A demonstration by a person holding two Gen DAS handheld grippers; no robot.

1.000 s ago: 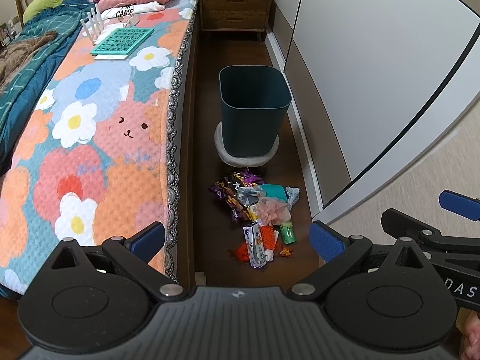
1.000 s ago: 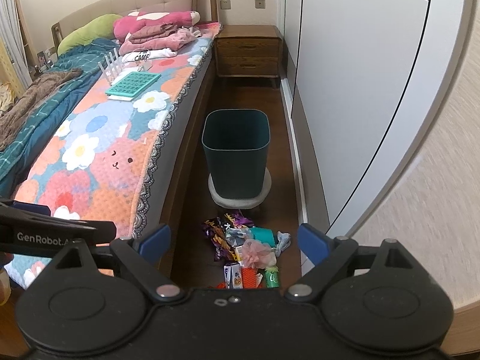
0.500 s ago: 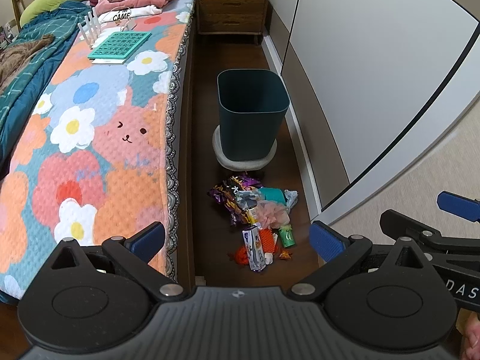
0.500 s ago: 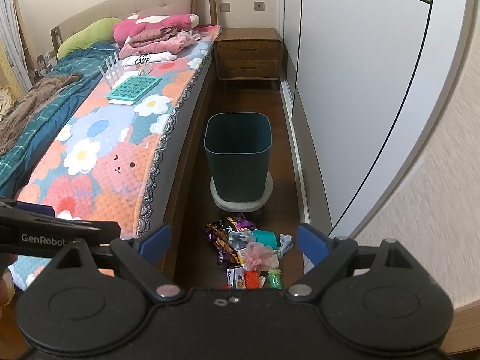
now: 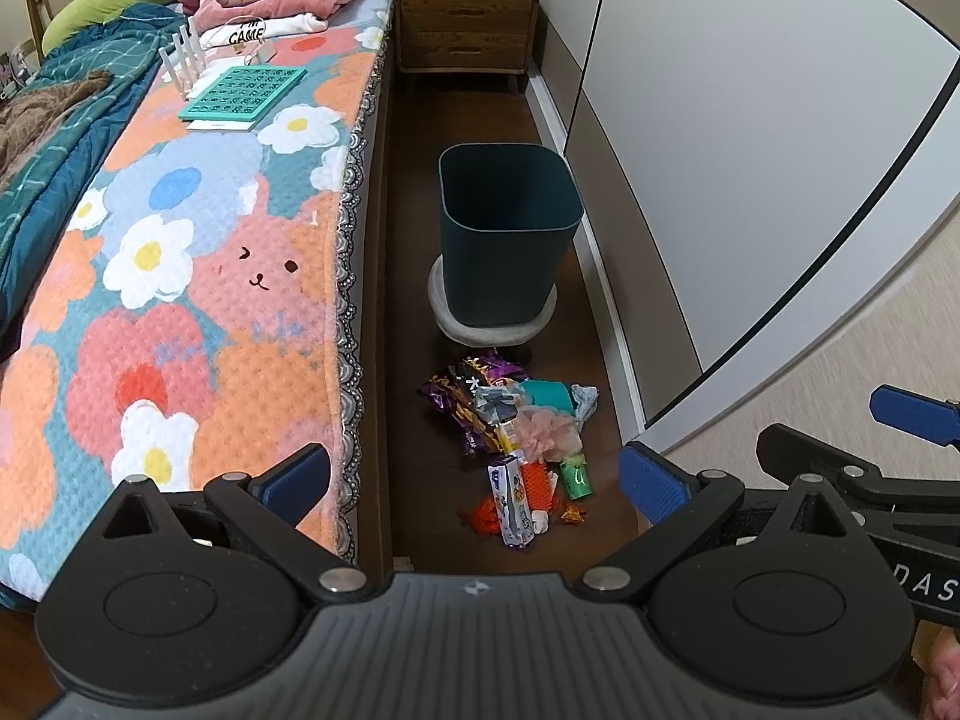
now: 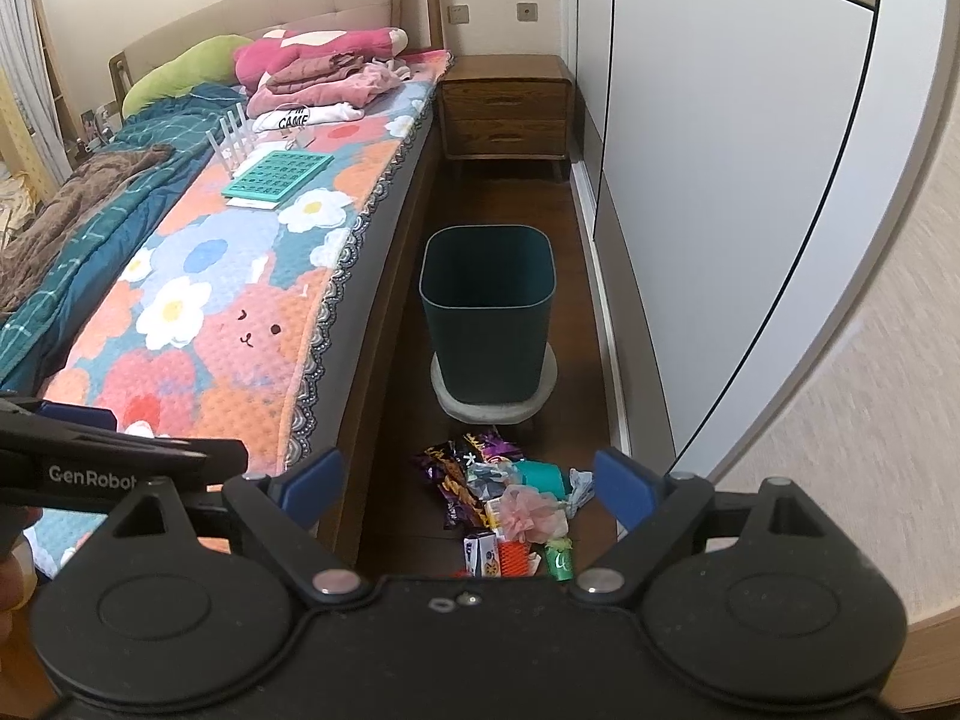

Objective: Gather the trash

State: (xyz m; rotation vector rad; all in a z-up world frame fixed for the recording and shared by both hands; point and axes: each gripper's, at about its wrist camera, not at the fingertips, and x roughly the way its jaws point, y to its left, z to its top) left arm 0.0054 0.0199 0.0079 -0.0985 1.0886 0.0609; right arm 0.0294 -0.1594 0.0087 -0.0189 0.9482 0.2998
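A pile of trash (image 5: 516, 438) lies on the dark wood floor in front of a dark teal bin (image 5: 504, 276): purple snack wrappers (image 5: 474, 384), a pink puff (image 5: 543, 429), a small green bottle (image 5: 577, 478) and a white carton (image 5: 510, 504). My left gripper (image 5: 474, 480) hangs open above the pile with nothing between its blue pads. In the right wrist view, the right gripper (image 6: 468, 483) is also open over the same trash (image 6: 504, 504), short of the bin (image 6: 486, 348). Each gripper shows at the edge of the other's view.
The bin stands on a round grey base (image 5: 492, 324) in a narrow aisle. A bed (image 5: 180, 300) with a flowered cover borders the left, white wardrobe doors (image 5: 720, 150) the right. A wooden nightstand (image 5: 468, 30) closes the far end. A teal board (image 5: 240, 93) lies on the bed.
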